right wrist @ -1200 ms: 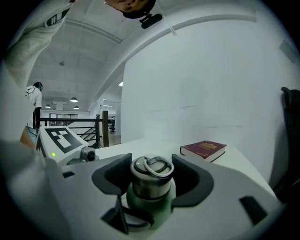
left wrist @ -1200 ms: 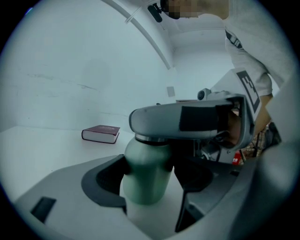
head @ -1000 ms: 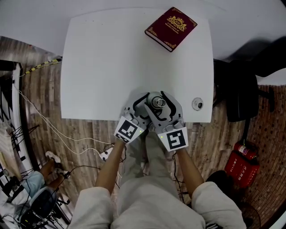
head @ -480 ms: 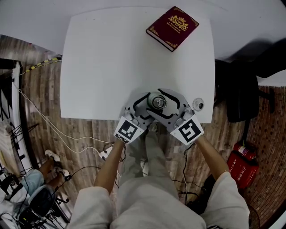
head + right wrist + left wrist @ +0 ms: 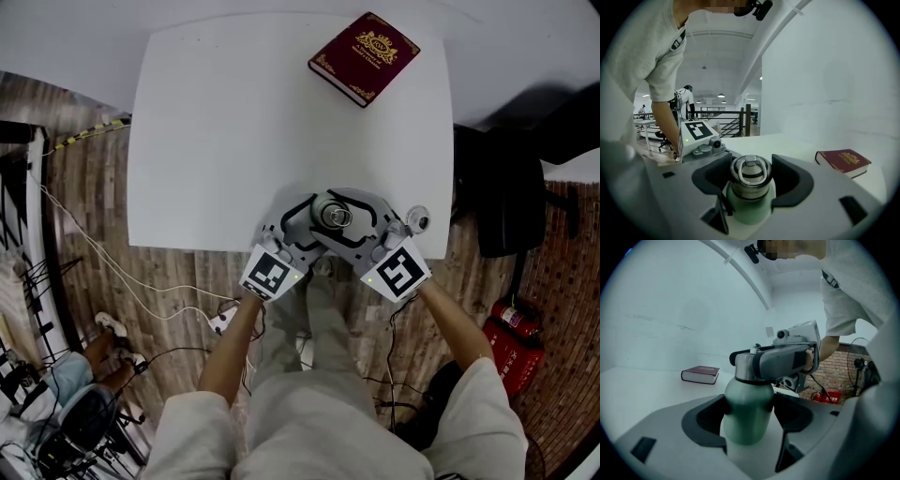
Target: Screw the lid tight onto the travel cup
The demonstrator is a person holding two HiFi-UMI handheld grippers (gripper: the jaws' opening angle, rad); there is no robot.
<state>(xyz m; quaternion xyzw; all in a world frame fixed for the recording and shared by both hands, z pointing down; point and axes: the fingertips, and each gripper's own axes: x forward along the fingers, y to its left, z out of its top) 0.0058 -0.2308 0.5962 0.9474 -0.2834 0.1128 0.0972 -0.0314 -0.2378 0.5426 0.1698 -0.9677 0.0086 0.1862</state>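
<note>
Head view: vs a sec ago the right gripper (image 5: 352, 220) has swung out to the person's right round the cup top. Its marker cube is now out by the table's near-right corner, while the left gripper (image 5: 302, 223) hasn't budged. Right jaws are closing again w/ the ringed stainless-steel lid (image 5: 751, 172) between them, pads at its sides. That reads as a re-grip btw turns, so prob another twist is due and the lid can't be called tight yet. Left claw is clamped on the pale-green metal travel cup (image 5: 747, 413), holding it upright at the near edge of the white rectangular table (image 5: 234, 141), right of centre. Also on the top: a maroon hardback book w/ gold crest (image 5: 362, 58) at the far-right corner, well apart, and a small round grey-white object (image 5: 415, 220) at the right edge, just beside the right gripper; can't tell what it is. Room: wood-plank floor, loose cables to the left, black chair (image 5: 506, 197) and red fire extinguisher (image 5: 511, 330) to the right. The right gripper view adds a white wall and an open hall w/ railing and ceiling lights.
</note>
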